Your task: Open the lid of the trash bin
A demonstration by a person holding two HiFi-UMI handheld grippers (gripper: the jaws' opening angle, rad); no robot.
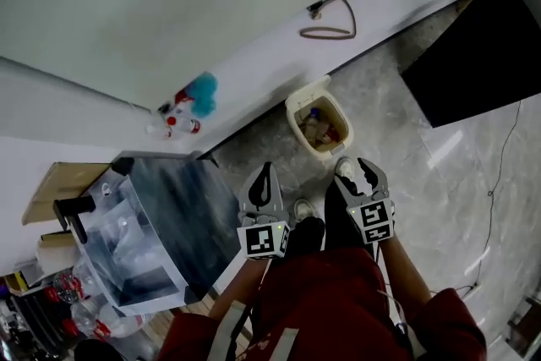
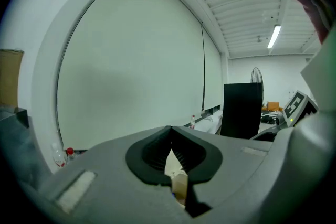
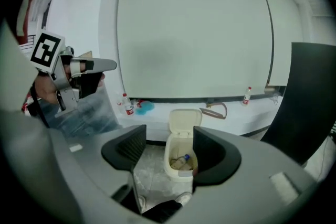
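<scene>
My right tool (image 3: 169, 139) has its jaws apart with nothing gripped; my left tool (image 2: 169, 136) has its jaws together, empty. Both hang over the floor (image 1: 397, 139), well apart from the bin (image 1: 319, 127). The bin stands on the floor ahead of them, just beside the worktop's (image 1: 279, 46) near edge. Its lid (image 1: 306, 94) stands open, and rubbish shows inside.

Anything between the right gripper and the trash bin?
Nothing in the way: right gripper view shows only floor and the person's shoe between the right gripper and the open trash bin.
</scene>
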